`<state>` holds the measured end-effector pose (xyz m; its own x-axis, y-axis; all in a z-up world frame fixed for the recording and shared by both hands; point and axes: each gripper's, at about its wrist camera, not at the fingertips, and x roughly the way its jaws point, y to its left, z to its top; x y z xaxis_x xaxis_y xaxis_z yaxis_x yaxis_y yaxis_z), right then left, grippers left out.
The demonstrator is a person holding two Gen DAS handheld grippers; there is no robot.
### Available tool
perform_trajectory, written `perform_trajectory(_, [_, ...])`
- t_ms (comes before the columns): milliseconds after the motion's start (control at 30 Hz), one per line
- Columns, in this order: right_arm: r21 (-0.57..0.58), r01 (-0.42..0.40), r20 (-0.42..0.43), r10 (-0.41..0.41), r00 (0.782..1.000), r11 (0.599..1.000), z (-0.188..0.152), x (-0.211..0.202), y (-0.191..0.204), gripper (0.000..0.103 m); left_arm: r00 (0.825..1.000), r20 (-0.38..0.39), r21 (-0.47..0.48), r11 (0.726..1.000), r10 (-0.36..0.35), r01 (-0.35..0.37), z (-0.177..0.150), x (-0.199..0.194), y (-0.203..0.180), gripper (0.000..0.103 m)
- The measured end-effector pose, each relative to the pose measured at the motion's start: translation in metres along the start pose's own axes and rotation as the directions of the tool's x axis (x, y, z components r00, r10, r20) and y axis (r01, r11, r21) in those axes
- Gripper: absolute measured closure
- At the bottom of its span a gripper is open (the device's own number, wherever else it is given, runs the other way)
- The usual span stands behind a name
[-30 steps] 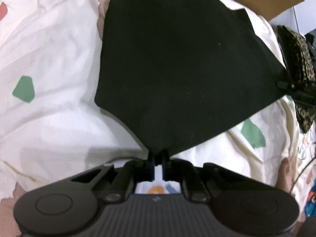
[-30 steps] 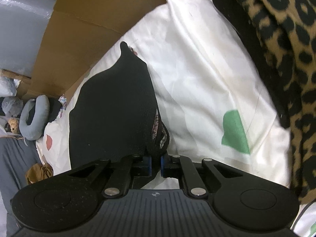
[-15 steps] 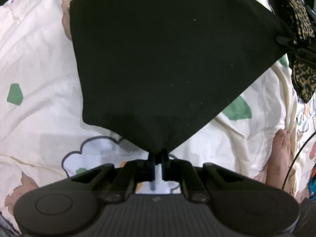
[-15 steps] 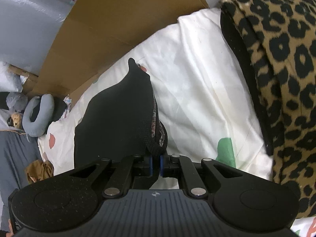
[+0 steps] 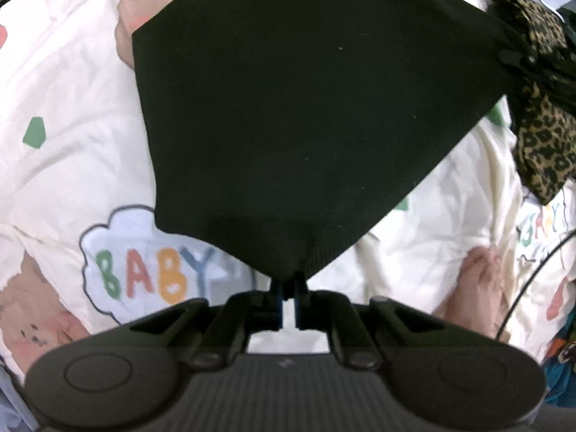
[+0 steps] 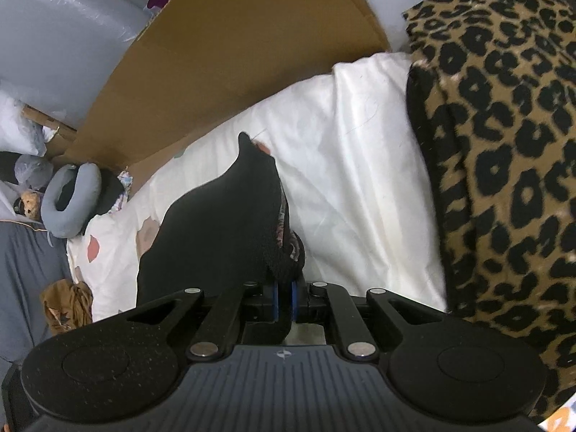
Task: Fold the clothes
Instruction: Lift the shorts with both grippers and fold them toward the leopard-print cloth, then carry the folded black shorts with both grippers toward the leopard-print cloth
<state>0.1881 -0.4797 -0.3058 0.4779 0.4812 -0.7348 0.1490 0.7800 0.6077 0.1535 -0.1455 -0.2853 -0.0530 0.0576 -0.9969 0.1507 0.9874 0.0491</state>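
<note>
The bed (image 5: 72,82) is covered by a cream quilt printed with green patches, pinkish bears and a cloud reading "BABY" (image 5: 151,270). A leopard-print garment (image 6: 504,165) lies on it along one side, its dark lining showing at the edge. At the far end a sheet of brown cardboard (image 6: 230,64) stands against the bedding.

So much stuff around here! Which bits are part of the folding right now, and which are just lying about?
In use:
black garment
left gripper, pinching one corner
right gripper, pinching another corner
printed bedsheet underneath

Lying about:
leopard-print fabric
cardboard sheet
grey neck pillow
</note>
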Motion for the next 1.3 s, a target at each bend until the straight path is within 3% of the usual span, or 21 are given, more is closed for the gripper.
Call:
perform_trajectory(100, [0.003, -0.007, 0.012, 0.007, 1.0, 1.0, 0.0, -0.008, -0.006, 0.098, 1.0, -0.001, 0.004, 1.0, 0.0, 0.0, -0.021, -0.004, -0.004, 0.097])
perform_trajectory(167, [0.002, -0.009, 0.021, 0.009, 1.0, 1.0, -0.001, -0.012, -0.008, 0.098, 1.0, 0.003, 0.003, 1.0, -0.004, 0.004, -0.045, -0.011, 0.014, 0.097])
perform_trajectory(333, [-0.003, 0.002, 0.031, -0.002, 1.0, 1.0, 0.002, -0.02, -0.008, 0.099, 1.0, 0.009, 0.003, 1.0, -0.02, 0.02, -0.035, -0.004, -0.015, 0.097])
perform_trajectory(500, [-0.031, 0.027, 0.036, -0.026, 0.999, 0.999, 0.012, -0.022, -0.008, 0.099, 0.999, 0.003, -0.014, 0.999, -0.049, 0.049, -0.046, -0.009, -0.035, 0.097])
perform_trajectory(1033, [0.079, 0.121, 0.031, -0.124, 0.992, 0.989, 0.017, -0.009, -0.057, 0.097, 0.989, -0.03, -0.151, 0.979, -0.142, 0.136, -0.071, 0.042, -0.065, 0.103])
perform_trajectory(1133, [0.107, 0.128, 0.042, -0.133, 0.99, 0.986, 0.011, -0.007, -0.065, 0.088, 0.987, -0.039, -0.175, 0.974, -0.157, 0.148, -0.074, 0.053, -0.062, 0.101])
perform_trajectory(1167, [0.118, 0.119, 0.051, -0.126, 0.991, 0.986, 0.009, -0.011, -0.067, 0.086, 0.986, -0.044, -0.172, 0.973, -0.162, 0.153, -0.076, 0.054, -0.061, 0.095])
perform_trajectory(1233, [0.123, 0.087, 0.077, -0.097, 0.992, 0.989, 0.005, -0.02, -0.068, 0.068, 0.984, -0.045, -0.156, 0.975, -0.17, 0.161, -0.079, 0.049, -0.059, 0.086])
perform_trajectory(1300, [0.127, 0.052, 0.103, -0.065, 0.993, 0.991, 0.0, -0.03, -0.068, 0.056, 0.984, -0.046, -0.133, 0.978, -0.17, 0.163, -0.08, 0.042, -0.056, 0.078])
